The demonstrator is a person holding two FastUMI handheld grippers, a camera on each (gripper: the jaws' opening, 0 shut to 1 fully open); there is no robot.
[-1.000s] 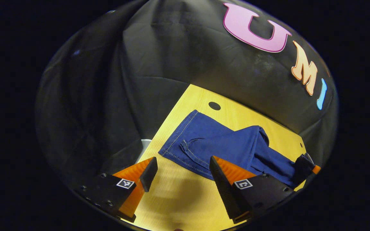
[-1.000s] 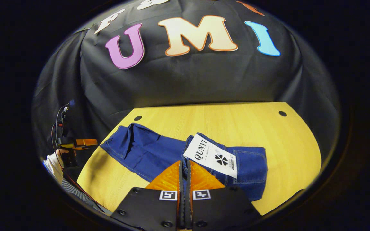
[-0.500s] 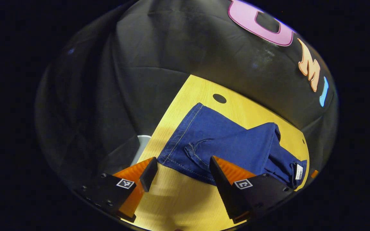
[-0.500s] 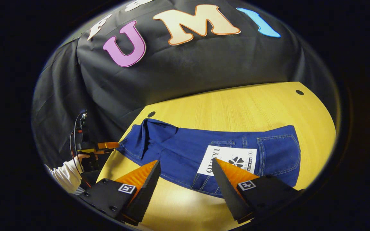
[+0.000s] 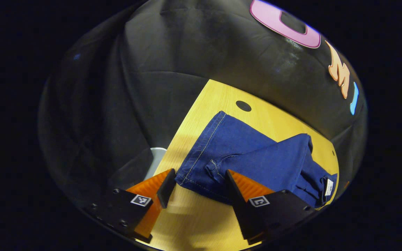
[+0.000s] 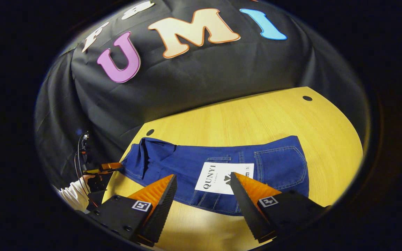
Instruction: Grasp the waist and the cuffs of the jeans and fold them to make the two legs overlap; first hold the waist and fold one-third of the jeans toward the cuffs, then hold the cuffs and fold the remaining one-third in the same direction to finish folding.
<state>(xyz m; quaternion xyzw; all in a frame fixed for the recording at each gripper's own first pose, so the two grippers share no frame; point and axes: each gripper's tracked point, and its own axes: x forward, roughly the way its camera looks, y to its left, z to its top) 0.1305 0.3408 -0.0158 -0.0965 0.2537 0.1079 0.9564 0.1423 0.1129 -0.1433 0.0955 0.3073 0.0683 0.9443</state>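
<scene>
Dark blue jeans (image 6: 277,164) lie flat and lengthwise on the yellow table (image 6: 257,115), one leg over the other. Their waist end, with a white label (image 6: 222,173), is just in front of my open right gripper (image 6: 202,181), which touches nothing. At the far left the cuff end (image 6: 148,153) has a flap turned up. In the left gripper view the cuffs (image 5: 201,167) are nearest, the upper leg slightly askew over the lower one. My left gripper (image 5: 199,188) is open, and the near cuff corner sits between its fingertips, unpressed. It also appears far off as the left gripper (image 6: 99,167).
The table's left edge (image 5: 173,153) runs close beside the cuffs, with a pale round thing (image 5: 155,157) below it. Dark round holes (image 6: 306,98) (image 5: 243,105) mark the tabletop. A hand and white sleeve (image 6: 72,195) hold the left gripper. Bare table stretches behind and right of the jeans.
My right gripper, shut on the lifted waist a second ago, has opened and let it go; the waist now lies flat. My left gripper has crept forward until the cuff corner is between its fingers.
</scene>
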